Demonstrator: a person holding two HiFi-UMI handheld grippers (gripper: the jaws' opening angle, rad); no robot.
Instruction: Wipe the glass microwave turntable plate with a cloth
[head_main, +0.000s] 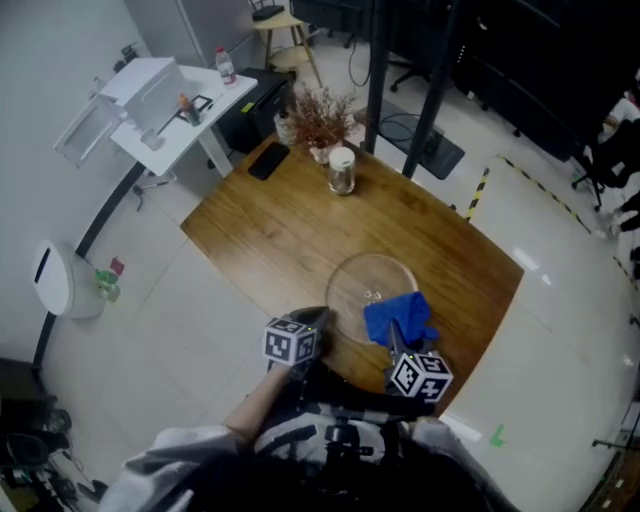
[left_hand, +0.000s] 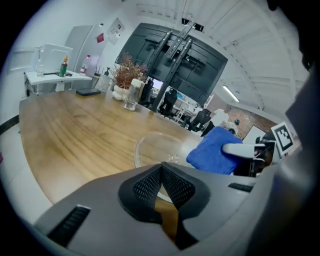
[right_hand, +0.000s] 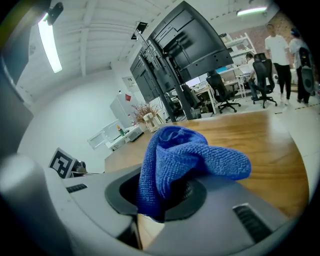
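The clear glass turntable plate lies flat on the wooden table, near its front edge. My left gripper sits at the plate's near-left rim. In the left gripper view its jaws are shut, with the plate's rim pinched at their tips. My right gripper is shut on a bunched blue cloth, which rests over the plate's near-right edge. In the right gripper view the cloth bulges up out of the shut jaws and hides the plate.
At the table's far side stand a lidded glass jar, a vase of dried flowers and a black phone. A white side table stands beyond the far-left corner. The table's front edge runs just below both grippers.
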